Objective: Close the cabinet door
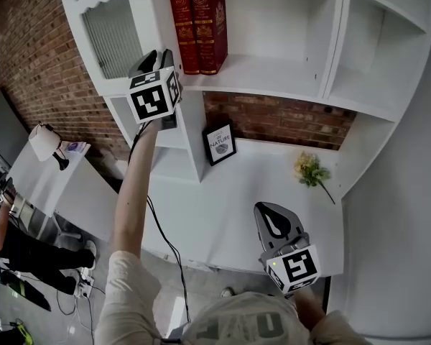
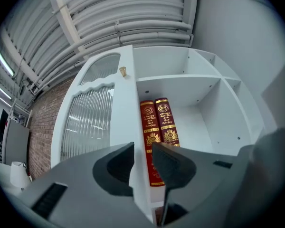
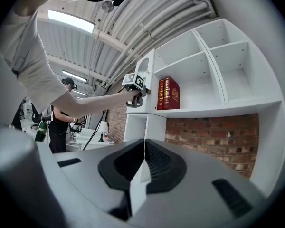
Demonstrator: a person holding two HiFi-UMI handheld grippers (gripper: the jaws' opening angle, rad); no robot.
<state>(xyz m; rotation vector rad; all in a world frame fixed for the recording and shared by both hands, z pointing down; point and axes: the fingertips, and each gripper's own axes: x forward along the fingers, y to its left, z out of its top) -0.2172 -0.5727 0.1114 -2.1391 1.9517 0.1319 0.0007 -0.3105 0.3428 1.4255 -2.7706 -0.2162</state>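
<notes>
The white cabinet door (image 1: 118, 34) with ribbed glass stands swung out from the shelf unit at the upper left. My left gripper (image 1: 160, 57) is raised to it, and in the left gripper view the door's free edge (image 2: 126, 103) sits between the jaws of the left gripper (image 2: 142, 151), both pads against it. A small brass knob (image 2: 122, 71) shows higher on that edge. Two red books (image 2: 156, 127) stand in the open compartment behind. My right gripper (image 1: 271, 214) hangs low over the counter; the right gripper (image 3: 144, 144) is shut with nothing in it.
A framed print (image 1: 220, 144) and a sprig of yellow flowers (image 1: 310, 169) lie on the white counter (image 1: 223, 214). A lamp (image 1: 47, 144) stands on a side table at left, with a person (image 1: 7, 243) beyond it. A cable (image 1: 165, 243) hangs from my left arm.
</notes>
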